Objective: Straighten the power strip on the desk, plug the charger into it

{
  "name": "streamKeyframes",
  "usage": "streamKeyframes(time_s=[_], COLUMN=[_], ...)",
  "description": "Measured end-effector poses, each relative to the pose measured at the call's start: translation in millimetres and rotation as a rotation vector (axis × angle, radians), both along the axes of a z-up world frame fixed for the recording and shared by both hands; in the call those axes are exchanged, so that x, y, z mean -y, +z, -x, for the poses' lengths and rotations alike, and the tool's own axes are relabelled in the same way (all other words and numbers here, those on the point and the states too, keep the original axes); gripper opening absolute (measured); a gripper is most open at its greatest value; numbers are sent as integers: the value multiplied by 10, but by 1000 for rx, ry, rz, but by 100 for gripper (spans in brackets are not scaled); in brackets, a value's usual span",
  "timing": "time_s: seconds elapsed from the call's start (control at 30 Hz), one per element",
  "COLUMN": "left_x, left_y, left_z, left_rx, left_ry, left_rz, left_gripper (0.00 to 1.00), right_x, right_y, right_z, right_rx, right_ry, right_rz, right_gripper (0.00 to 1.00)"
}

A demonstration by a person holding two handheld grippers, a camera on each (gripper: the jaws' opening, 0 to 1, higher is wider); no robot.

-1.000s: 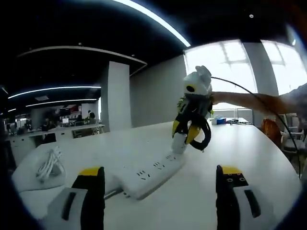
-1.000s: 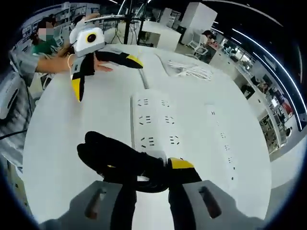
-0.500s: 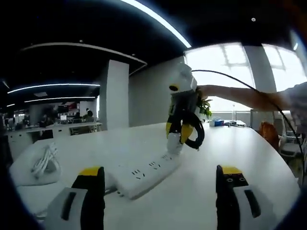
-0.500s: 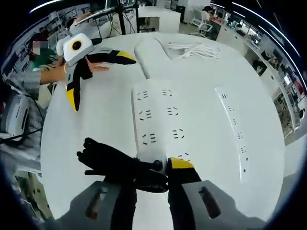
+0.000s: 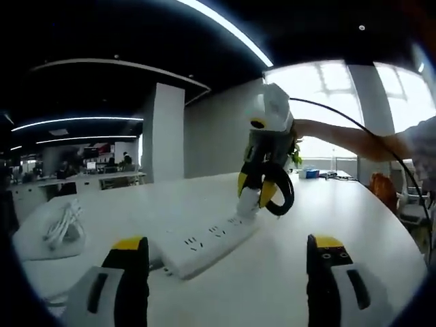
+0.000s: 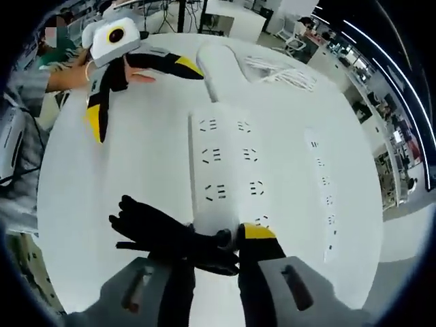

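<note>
A white power strip (image 5: 204,242) lies on the white desk ahead of my left gripper (image 5: 228,272), whose yellow-tipped jaws stand wide open with nothing between them. At the strip's far end my right gripper (image 5: 262,185) points down, shut on a white charger (image 5: 249,203) that touches the strip there. A black cable loop (image 5: 281,197) hangs from it. In the right gripper view the same strip (image 6: 228,163) runs away from my right gripper (image 6: 218,245), and the bundled black cable (image 6: 160,231) lies left of the jaws. The left gripper (image 6: 133,71) hovers open at the upper left.
A second, narrower white power strip (image 6: 323,197) lies to the right of the first. A coil of white cable (image 6: 279,71) rests on a white pad at the desk's far side, also seen as a coil (image 5: 65,228). A person's hand (image 6: 68,75) holds the left gripper.
My right gripper with the charger has swayed slightly left then back over the strip's far end. The left gripper stays open and still.
</note>
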State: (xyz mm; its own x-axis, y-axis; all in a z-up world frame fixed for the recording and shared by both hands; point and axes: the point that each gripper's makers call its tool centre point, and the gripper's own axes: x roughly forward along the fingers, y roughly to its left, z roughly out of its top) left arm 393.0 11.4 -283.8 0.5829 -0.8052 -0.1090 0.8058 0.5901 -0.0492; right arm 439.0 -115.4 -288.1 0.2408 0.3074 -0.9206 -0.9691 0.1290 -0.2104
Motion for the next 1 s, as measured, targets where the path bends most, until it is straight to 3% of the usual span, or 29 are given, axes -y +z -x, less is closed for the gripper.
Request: streamKeyframes(time_s=[0.13,0.3,0.4,0.5,0.57,0.63,0.7,0.87,1.0], left_x=[-43,-67,-75,-67,-63,-74,-98,-123,-113], left_y=[43,95,121,157,160,153,172,215,191], left_z=[-21,-31,-40,-35,-35,-42,-55,-66,-70], left_rx=[-11,4,16,19,17,18,38,50,55], left_ry=[16,30,34,32,33,37,47,57,58], left_rz=[40,59,59,80,86,77,68,77,70], left_gripper=[98,98,98,98,98,98,98,98,98], right_x=[11,45,55,86,83,109,120,96,91], right_y=[-31,-95,-121,-136,-167,-187,-218,-200,-188], right_z=[-32,-61,-97,-155,-148,-106,-59,-70,-112], right_rx=[-48,-145,-177,-193,-166,-129,-108,-69,-65], right_ry=[0,-12,-20,-40,-68,-26,-30,-1,35], right_rz=[98,154,169,256,319,386,400,304,298], right_gripper=[21,21,21,22,22,22,22,22,22])
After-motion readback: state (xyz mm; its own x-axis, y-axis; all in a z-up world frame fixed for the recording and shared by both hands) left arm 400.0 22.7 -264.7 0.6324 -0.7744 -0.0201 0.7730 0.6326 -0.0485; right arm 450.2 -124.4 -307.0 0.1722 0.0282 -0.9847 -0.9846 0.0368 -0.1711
